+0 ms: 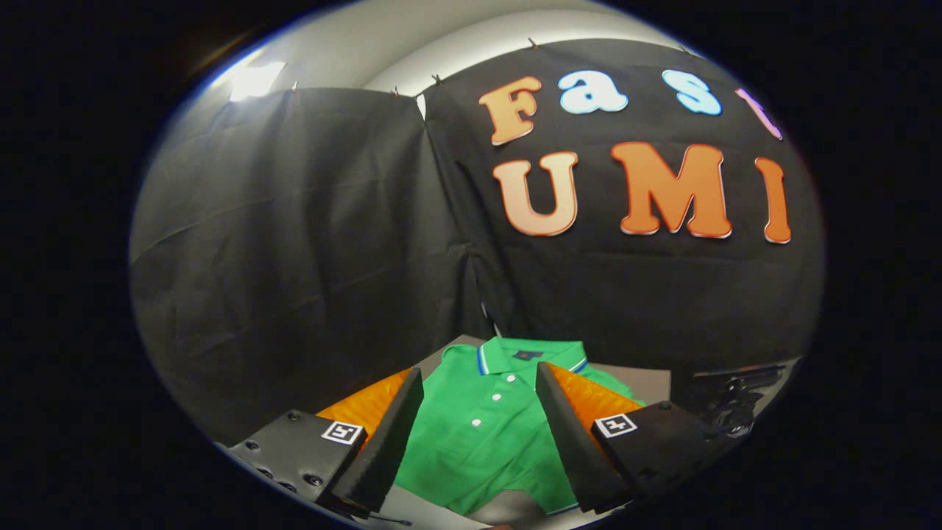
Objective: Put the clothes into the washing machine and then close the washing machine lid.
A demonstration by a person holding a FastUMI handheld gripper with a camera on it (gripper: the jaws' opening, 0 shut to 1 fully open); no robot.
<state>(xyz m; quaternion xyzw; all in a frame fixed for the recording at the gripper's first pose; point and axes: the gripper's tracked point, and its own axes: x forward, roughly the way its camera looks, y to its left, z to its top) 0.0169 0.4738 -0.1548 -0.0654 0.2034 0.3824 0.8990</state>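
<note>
Your gripper (480,383) has its 2 fingers (390,434) spread wide, touching nothing you can see. Take the green polo shirt (486,427) as your landmark: it lies flat on a grey surface (640,383), seen between the fingers, collar on its far side, 3 white buttons down its placket. Beyond the shirt hangs the black cloth wall (294,243).

grey tabletop (640,383), black cloth wall (294,258)
</note>
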